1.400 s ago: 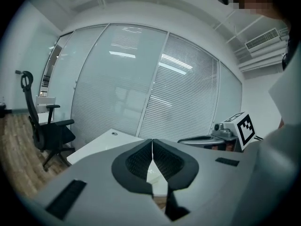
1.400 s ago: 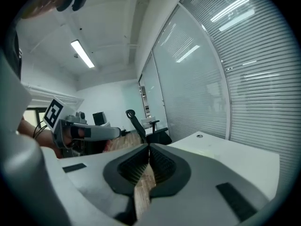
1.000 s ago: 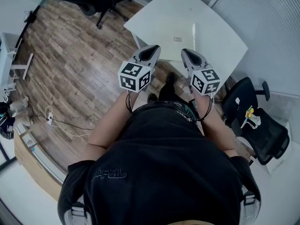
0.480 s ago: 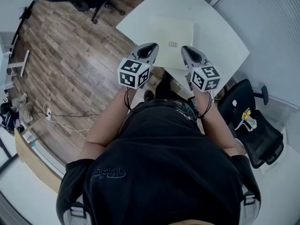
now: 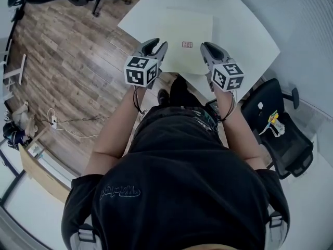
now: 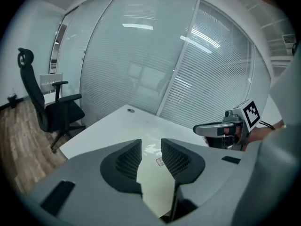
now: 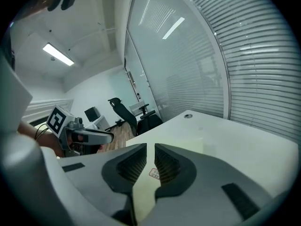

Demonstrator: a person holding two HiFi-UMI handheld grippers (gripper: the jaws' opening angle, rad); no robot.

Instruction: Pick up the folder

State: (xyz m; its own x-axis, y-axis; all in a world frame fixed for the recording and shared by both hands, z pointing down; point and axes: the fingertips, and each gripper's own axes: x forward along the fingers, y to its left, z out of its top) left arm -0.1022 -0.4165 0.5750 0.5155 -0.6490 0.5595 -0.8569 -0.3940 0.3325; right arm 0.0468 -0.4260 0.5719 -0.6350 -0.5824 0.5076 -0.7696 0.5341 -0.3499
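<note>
A pale yellow folder (image 5: 183, 29) with a small red label lies flat on the white table (image 5: 244, 30), near its front edge. My left gripper (image 5: 157, 45) hovers over the folder's left front corner; its jaws are opening and nothing is between them. My right gripper (image 5: 207, 47) hovers over the right front corner, shut to a thin slit and empty. In the left gripper view the folder (image 6: 151, 185) shows through the gap of the left gripper (image 6: 151, 147). The right gripper view shows the folder (image 7: 141, 192) below the right gripper (image 7: 150, 152).
A black office chair (image 5: 283, 134) stands right of the person, beside the table. Another black chair (image 6: 47, 112) stands on the wood floor beyond the table's left side. Glass walls with blinds (image 6: 155, 60) close off the far side. A cable grommet (image 6: 130, 110) sits near the table's far edge.
Both grippers have moved forward and down from in front of the body to over the folder's front edge. The left jaws have parted; the right jaws stay nearly together.
</note>
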